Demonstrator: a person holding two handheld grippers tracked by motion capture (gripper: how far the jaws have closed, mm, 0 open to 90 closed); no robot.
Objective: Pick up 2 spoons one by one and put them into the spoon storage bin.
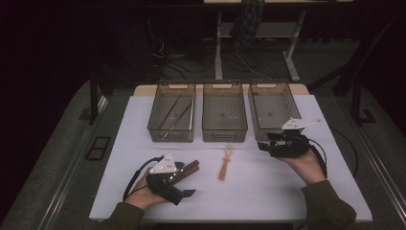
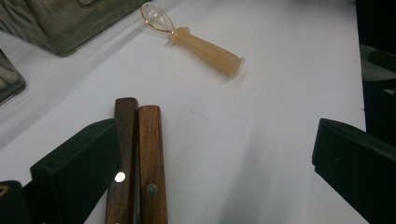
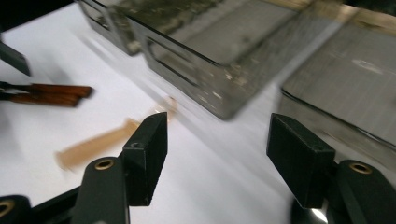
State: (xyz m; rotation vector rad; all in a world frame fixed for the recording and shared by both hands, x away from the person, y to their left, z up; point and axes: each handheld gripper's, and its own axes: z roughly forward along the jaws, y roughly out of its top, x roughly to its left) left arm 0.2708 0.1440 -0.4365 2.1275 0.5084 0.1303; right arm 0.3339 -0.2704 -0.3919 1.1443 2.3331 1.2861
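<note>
Sorting: partly done | left bin point(image 1: 171, 117): holds utensils | spoon point(image 1: 225, 162), wooden handles point(image 1: 184, 170): on table before bins, unsorted | left gripper point(image 2: 215, 163): jaws apart beside handles | right gripper point(image 3: 217, 154): jaws apart, empty.

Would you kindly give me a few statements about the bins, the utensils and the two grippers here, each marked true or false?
1. Three smoky translucent plastic bins stand in a row at the far side of the white table. True.
2. The pale amber plastic spoon lies inside the middle bin. False: it lies on the table in front of the bins.
3. The left gripper is open, with the two wooden-handled utensils beside one jaw. True.
4. The right gripper is clamped on the spoon. False: its jaws stand apart with nothing between them.
5. The leftmost bin holds long thin utensils. True.
</note>
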